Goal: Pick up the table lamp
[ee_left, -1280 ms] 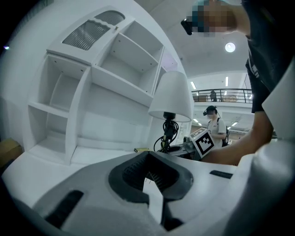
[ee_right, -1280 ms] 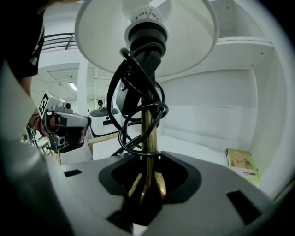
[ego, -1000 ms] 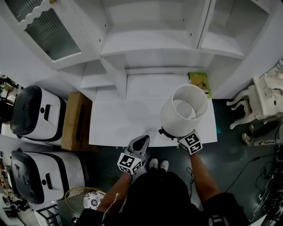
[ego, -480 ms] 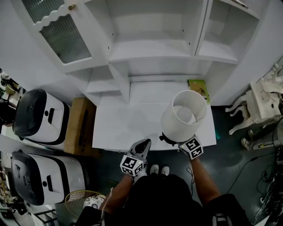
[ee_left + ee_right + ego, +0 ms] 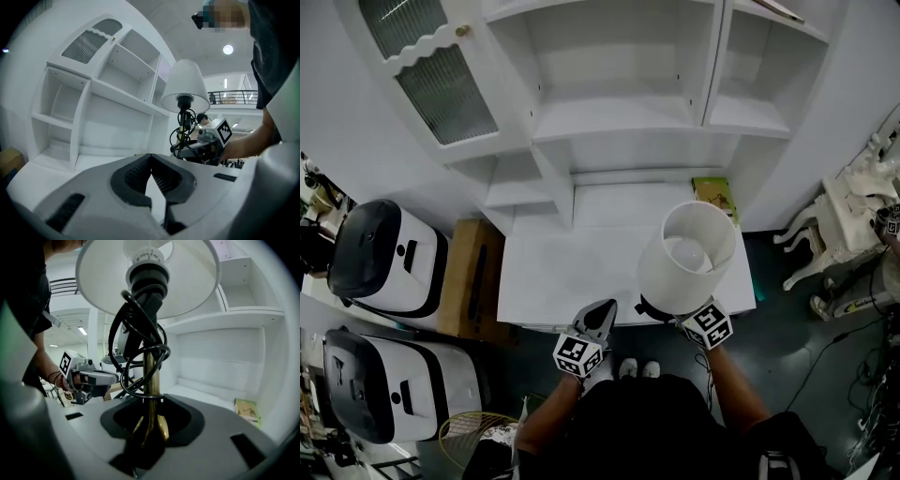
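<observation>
The table lamp (image 5: 686,255) has a white shade (image 5: 147,277), a brass stem (image 5: 150,380) and a black cord (image 5: 133,352) coiled round the stem. It stands upright over the front right edge of the white desk (image 5: 562,262). My right gripper (image 5: 675,311) is shut on the lower stem, and its jaws hide the lamp's foot. My left gripper (image 5: 600,317) hovers at the desk's front edge, left of the lamp, shut with nothing in it. From the left gripper view the lamp (image 5: 185,89) and the right gripper (image 5: 206,145) show to the right.
A green book (image 5: 712,190) lies at the desk's back right, against the white shelf unit (image 5: 619,112). Two white-and-black machines (image 5: 384,262) and a wooden box (image 5: 473,277) stand to the left. A white ornate chair (image 5: 844,220) is at the right.
The head view has shifted slightly. The lamp stays held in my right gripper near the desk's front edge, and my left gripper stays beside it.
</observation>
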### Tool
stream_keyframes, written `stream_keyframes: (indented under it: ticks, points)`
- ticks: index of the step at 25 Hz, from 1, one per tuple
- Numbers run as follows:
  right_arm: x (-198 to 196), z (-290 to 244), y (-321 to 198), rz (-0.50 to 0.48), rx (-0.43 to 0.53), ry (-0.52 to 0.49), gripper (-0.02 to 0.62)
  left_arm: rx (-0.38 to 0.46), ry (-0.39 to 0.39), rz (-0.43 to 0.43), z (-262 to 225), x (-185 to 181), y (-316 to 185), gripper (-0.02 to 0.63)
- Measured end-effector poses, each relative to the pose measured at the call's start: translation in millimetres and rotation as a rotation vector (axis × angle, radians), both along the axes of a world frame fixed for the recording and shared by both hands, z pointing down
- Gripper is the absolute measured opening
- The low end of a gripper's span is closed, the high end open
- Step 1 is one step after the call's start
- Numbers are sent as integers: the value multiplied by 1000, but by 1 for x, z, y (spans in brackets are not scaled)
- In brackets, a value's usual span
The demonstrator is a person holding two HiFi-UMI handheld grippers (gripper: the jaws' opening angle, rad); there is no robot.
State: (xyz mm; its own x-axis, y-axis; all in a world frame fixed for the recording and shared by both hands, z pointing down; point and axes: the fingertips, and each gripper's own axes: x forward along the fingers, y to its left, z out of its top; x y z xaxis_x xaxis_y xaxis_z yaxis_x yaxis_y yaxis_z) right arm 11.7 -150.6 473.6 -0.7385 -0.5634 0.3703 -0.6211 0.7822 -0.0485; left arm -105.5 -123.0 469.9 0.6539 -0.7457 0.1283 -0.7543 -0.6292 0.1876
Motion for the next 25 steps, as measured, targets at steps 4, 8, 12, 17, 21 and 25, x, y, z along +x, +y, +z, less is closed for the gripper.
stream_keyframes:
  ticks: [4,8,12,17,21,25]
  points:
    - [1,-7,11,-7,4,-16,144,-3,-1,5,1,2,4,18]
    - [5,-6,20,-23,4,-4,144,0,-10,3,2,2,6,17]
    - [12,-7,30,-25,-9,0,144,1,-16,3,0,5,8,18]
    - [22,-3,35,-12,-16,-16,144,8,-18,3,-4,11,5,18]
    - [26,-1,40,-29,-23,3,143,6,-21,-3,-3,13,5,17]
    - [28,-3,41,-46,-10,2,143,12,-16,-13,-5,16,3,18]
